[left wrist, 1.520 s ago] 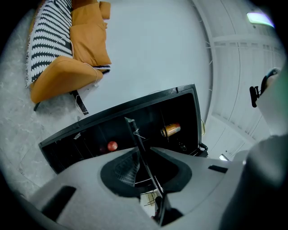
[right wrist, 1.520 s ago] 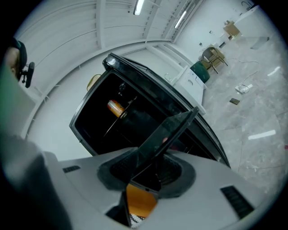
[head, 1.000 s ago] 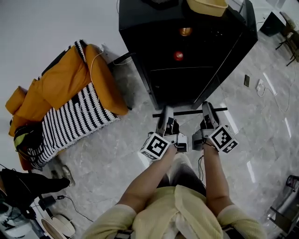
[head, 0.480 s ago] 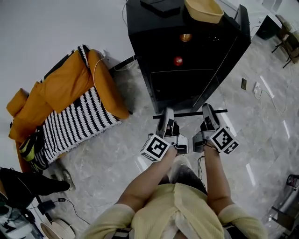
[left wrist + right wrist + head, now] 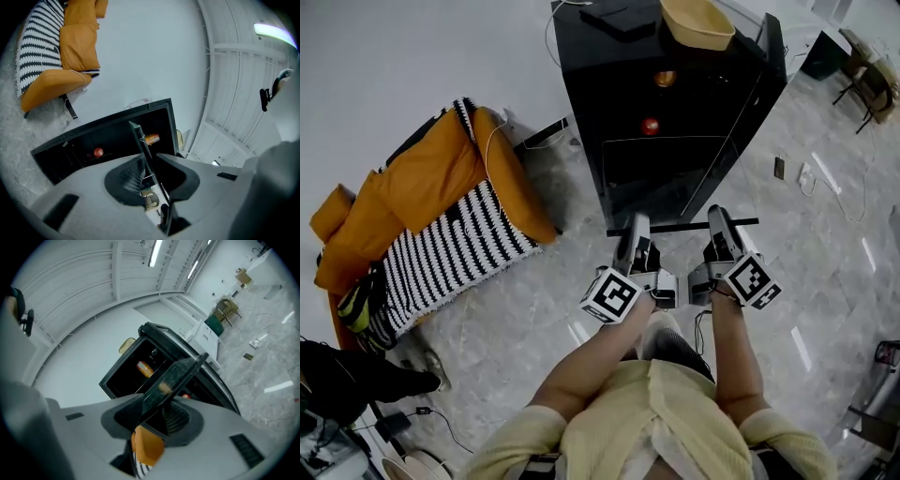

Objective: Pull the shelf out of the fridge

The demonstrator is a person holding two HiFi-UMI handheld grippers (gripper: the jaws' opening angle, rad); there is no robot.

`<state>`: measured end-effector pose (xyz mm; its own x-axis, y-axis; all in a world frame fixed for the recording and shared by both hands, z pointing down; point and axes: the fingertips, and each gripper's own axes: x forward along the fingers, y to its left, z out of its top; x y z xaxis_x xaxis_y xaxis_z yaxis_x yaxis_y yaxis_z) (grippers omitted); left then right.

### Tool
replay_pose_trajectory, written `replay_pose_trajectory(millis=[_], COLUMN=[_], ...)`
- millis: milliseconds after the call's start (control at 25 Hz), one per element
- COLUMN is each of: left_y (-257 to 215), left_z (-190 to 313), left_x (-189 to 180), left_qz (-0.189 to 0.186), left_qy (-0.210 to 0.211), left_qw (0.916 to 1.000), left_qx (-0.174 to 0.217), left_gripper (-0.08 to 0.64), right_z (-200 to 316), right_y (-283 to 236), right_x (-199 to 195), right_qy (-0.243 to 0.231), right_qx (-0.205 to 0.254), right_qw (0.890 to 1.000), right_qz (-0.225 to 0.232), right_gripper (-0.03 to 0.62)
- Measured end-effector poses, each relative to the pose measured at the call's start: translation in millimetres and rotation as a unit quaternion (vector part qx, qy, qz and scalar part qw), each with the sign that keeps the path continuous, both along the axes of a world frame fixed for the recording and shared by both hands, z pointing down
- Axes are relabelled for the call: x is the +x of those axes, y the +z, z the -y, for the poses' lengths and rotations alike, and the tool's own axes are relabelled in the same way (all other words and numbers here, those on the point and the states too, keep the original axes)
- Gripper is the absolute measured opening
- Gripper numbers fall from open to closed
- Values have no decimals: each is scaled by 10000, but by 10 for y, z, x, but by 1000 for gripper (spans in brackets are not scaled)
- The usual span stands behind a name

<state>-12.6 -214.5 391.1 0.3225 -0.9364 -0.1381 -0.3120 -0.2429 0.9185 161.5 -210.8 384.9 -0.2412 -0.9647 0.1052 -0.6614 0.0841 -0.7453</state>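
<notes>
The black fridge (image 5: 675, 112) stands open at the top of the head view, its door (image 5: 769, 66) swung to the right. The shelf (image 5: 680, 226), a thin glass pane with a dark rim, hangs level in front of the fridge, clear of its foot. My left gripper (image 5: 636, 229) is shut on the shelf's left part and my right gripper (image 5: 719, 225) on its right part. In the left gripper view the shelf (image 5: 143, 145) runs edge-on between that gripper's (image 5: 149, 164) pads. In the right gripper view the shelf (image 5: 176, 376) slants out of that gripper (image 5: 157, 408).
Inside the fridge sit an orange thing (image 5: 666, 79) and a red ball (image 5: 650, 126) lower down. A yellow bowl (image 5: 697, 21) rests on top. A seat with orange cushions and a striped blanket (image 5: 441, 216) stands left. Cables and small things (image 5: 806, 173) lie on the marble floor right.
Both grippers and the shelf keep the same place in front of the fridge. Only the head view has shifted a little.
</notes>
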Motion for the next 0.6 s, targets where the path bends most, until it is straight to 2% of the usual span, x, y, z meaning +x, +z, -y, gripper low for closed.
replay_pose_trajectory(millis=[600], left_y=[-358], left_z=[-310], left_x=[-53], left_qz=[-53], left_qy=[143], left_qw=[9997], left_qx=[204], left_gripper=[78], right_z=[-375], right_y=[-353], right_x=[-61], right_qy=[139], right_qx=[192], right_qw=[9997], right_qz=[-75], right_gripper=[130])
